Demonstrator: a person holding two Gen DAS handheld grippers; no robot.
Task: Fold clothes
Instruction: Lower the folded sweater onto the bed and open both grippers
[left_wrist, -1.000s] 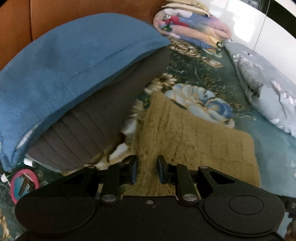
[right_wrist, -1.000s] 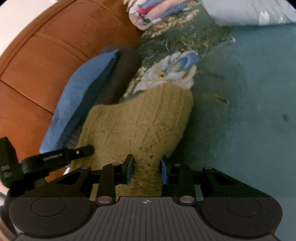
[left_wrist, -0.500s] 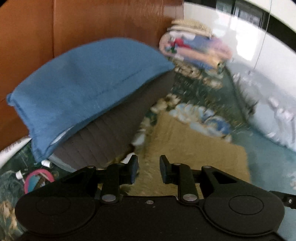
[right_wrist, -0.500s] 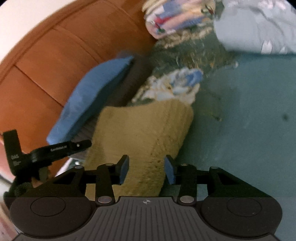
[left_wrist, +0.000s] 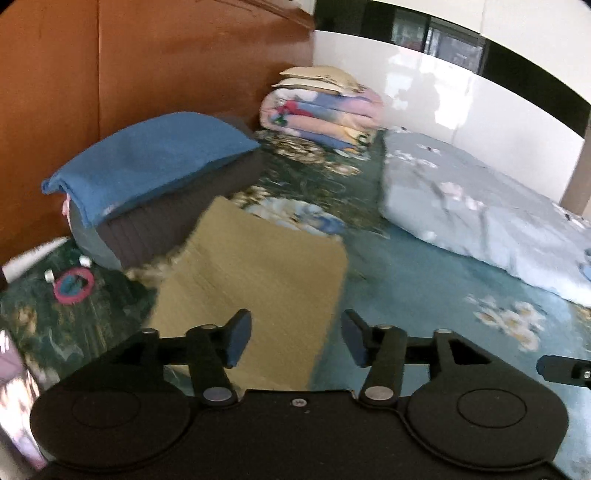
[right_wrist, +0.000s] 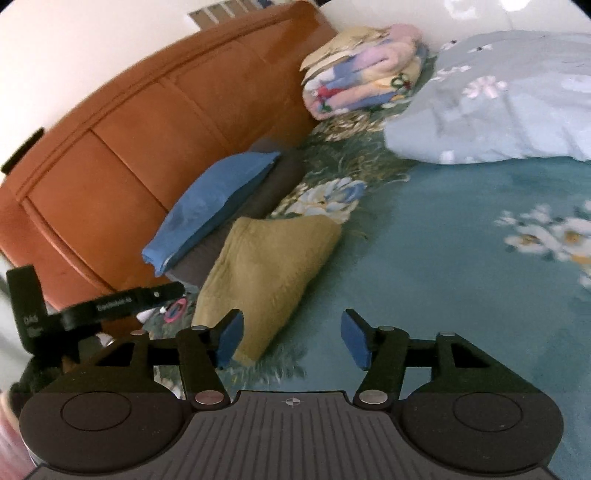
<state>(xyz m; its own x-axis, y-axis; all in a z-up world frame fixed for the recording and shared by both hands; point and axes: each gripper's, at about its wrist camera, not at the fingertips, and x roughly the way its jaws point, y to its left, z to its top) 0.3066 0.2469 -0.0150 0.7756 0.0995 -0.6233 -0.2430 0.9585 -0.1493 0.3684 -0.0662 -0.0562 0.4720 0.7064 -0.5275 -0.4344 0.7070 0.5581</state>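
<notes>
Both jaws have sprung wide and pulled back — the left hand-held gripper (left_wrist: 295, 341) and right hand-held gripper (right_wrist: 291, 338) are released, holding nothing. The folded olive sweater (right_wrist: 266, 266) lies on the bed (right_wrist: 424, 258), at 11 o'clock of the right one — this garment looks finished.

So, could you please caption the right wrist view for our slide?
Open right gripper above the bed, beside the folded olive sweater.
</notes>
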